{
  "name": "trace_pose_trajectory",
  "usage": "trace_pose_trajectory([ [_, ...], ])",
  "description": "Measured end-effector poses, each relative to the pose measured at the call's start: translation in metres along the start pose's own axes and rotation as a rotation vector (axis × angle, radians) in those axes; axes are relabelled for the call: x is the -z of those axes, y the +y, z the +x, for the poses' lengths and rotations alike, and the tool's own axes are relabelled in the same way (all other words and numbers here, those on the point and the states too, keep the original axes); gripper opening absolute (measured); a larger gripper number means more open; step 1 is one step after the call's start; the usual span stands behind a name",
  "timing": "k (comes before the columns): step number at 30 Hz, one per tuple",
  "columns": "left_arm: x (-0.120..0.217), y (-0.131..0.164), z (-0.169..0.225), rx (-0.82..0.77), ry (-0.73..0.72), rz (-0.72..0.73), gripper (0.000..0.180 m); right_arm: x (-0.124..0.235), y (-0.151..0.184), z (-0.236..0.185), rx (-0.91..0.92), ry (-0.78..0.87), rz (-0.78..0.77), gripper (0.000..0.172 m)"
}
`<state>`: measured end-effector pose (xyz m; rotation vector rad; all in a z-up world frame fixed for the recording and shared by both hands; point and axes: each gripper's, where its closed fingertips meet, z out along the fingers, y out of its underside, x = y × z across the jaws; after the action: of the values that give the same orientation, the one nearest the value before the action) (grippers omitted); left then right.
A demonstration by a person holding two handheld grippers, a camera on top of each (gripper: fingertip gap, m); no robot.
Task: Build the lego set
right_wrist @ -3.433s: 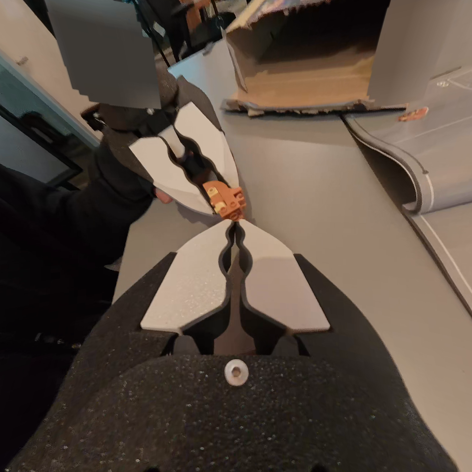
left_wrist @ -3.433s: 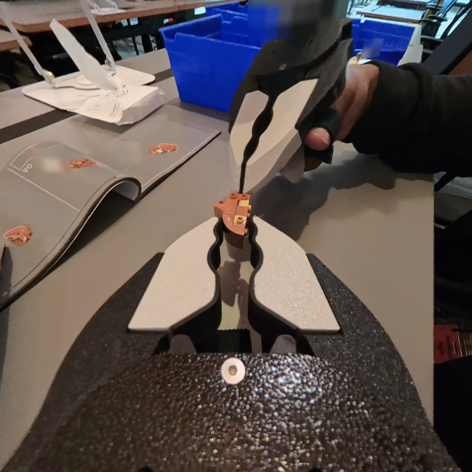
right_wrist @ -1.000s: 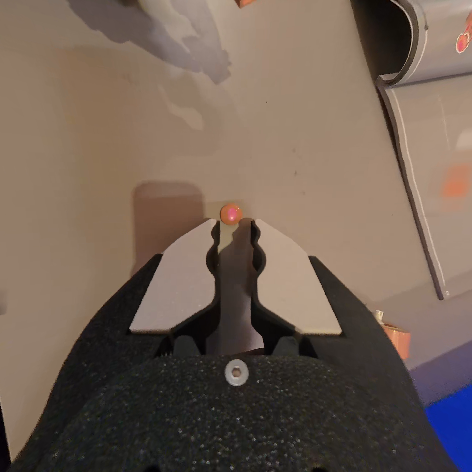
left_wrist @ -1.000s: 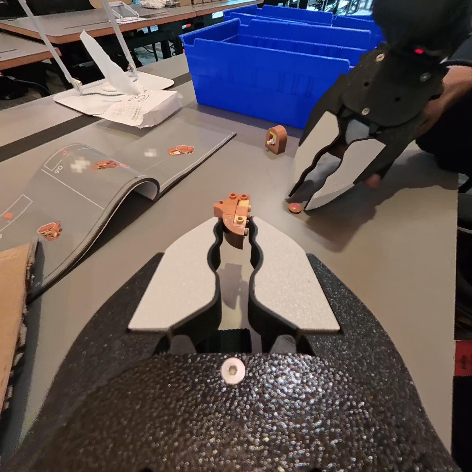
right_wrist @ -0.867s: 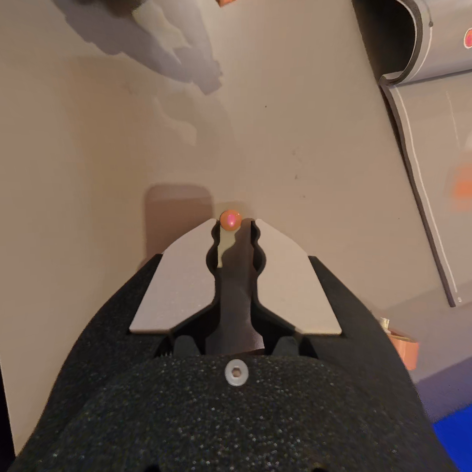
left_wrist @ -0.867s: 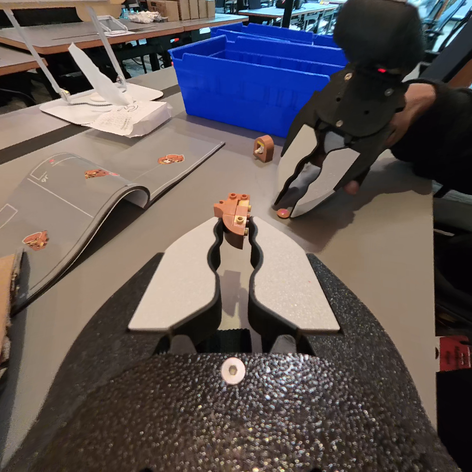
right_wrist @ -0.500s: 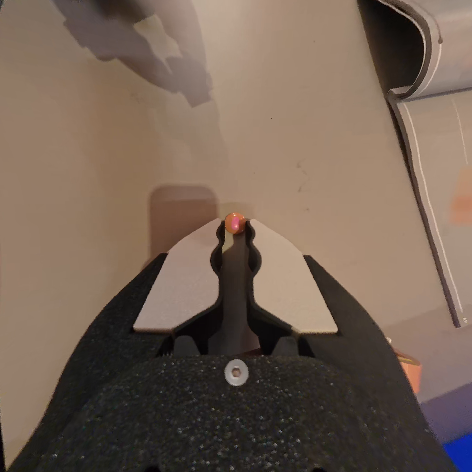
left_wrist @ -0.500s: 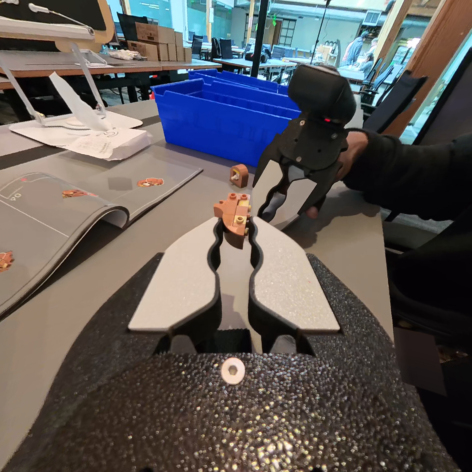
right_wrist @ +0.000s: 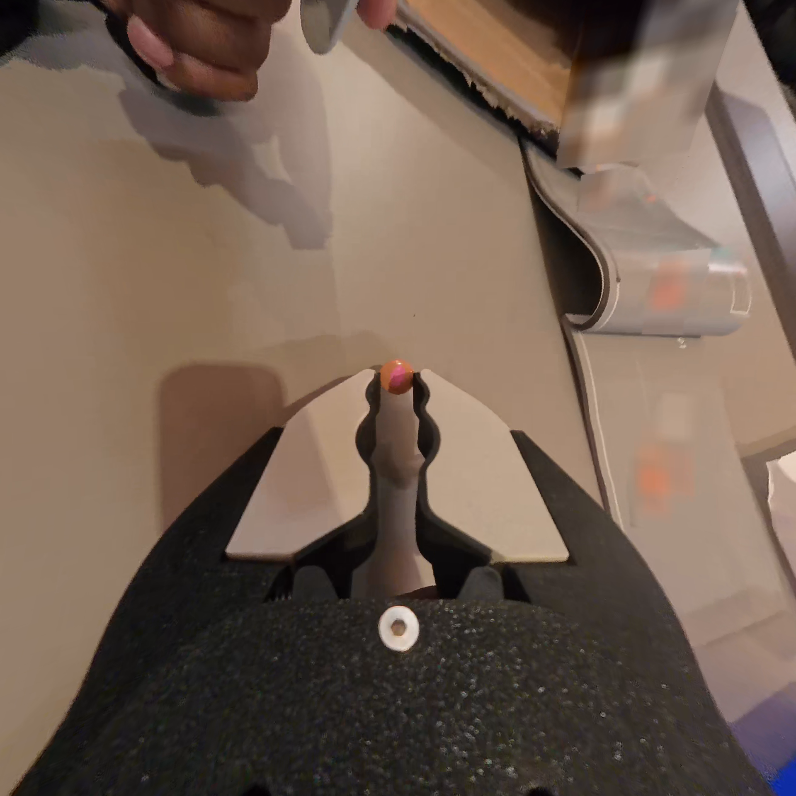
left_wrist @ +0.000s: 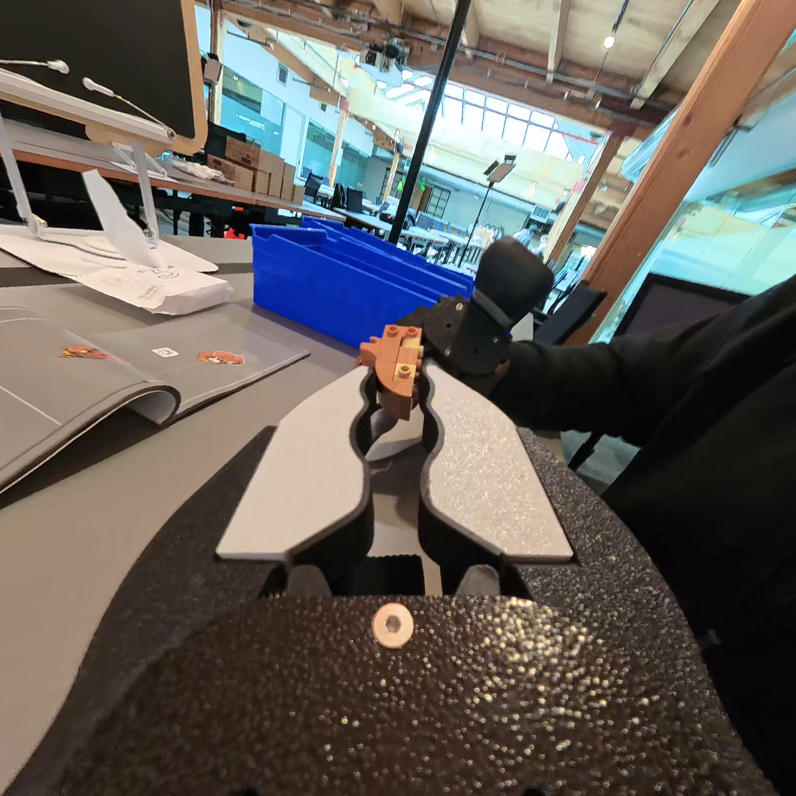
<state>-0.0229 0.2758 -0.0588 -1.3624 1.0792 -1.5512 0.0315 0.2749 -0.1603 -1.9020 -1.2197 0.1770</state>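
My left gripper (left_wrist: 394,377) is shut on a small brown brick assembly (left_wrist: 394,370) with tan studs and holds it above the grey table (left_wrist: 107,495). My right gripper (right_wrist: 396,379) is shut on a small round orange piece with a pink patch (right_wrist: 396,377), pinched at the fingertips above the table (right_wrist: 172,258). The right gripper's black body (left_wrist: 469,340) shows just behind the assembly in the left wrist view; its fingers are hidden there. A hand (right_wrist: 198,47) on the left gripper shows at the top of the right wrist view.
An open grey booklet (left_wrist: 86,387) lies at the left, also in the right wrist view (right_wrist: 646,280). Blue bins (left_wrist: 336,280) stand behind. White paper and a stand (left_wrist: 129,262) are at the far left. A cardboard box (right_wrist: 495,60) is near the booklet. Some 12 centimetres of space lies between my two pairs of fingers.
My right gripper closed on the round orange piece on the table and lifted it toward the left gripper. My left gripper tilted upward, still holding the brown assembly.
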Motion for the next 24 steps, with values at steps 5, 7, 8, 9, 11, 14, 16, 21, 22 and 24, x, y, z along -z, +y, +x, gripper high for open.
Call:
trace_pose_trajectory([
  [5, -0.005, -0.011, 0.006, 0.093, 0.058, 0.099, 0.018, 0.001, -0.005, 0.004, 0.0, 0.03, 0.079, 0.013],
  [7, -0.005, -0.013, 0.007, 0.105, 0.069, 0.114, 0.018, 0.005, -0.006, 0.006, -0.024, 0.04, 0.111, 0.013],
  [8, -0.005, -0.014, 0.007, 0.111, 0.072, 0.122, 0.018, 0.006, -0.007, 0.008, -0.033, 0.044, 0.128, 0.013],
  [9, -0.004, -0.015, 0.006, 0.119, 0.074, 0.132, 0.018, 0.009, -0.009, 0.01, -0.038, 0.051, 0.145, 0.006],
  [11, -0.003, -0.016, 0.003, 0.136, 0.069, 0.15, 0.018, 0.015, -0.015, 0.016, -0.047, 0.056, 0.19, 0.0],
  [14, -0.006, -0.015, 0.001, 0.125, 0.065, 0.149, 0.018, 0.02, -0.022, 0.02, -0.072, 0.016, 0.223, 0.0],
  [16, -0.009, -0.011, -0.003, 0.107, 0.047, 0.114, 0.018, 0.019, -0.017, 0.027, -0.057, 0.033, 0.202, 0.0],
  [21, -0.003, -0.006, -0.053, 0.172, -0.287, 0.153, 0.019, 0.019, -0.013, 0.027, -0.088, 0.09, 0.189, 0.0],
  [22, 0.002, -0.017, -0.056, 0.167, -0.352, 0.242, 0.018, 0.019, -0.012, 0.022, -0.08, 0.093, 0.192, 0.0],
  [24, 0.0, -0.02, -0.054, 0.088, -0.385, 0.279, 0.018, 0.015, -0.002, 0.014, -0.033, 0.117, 0.163, 0.0],
])
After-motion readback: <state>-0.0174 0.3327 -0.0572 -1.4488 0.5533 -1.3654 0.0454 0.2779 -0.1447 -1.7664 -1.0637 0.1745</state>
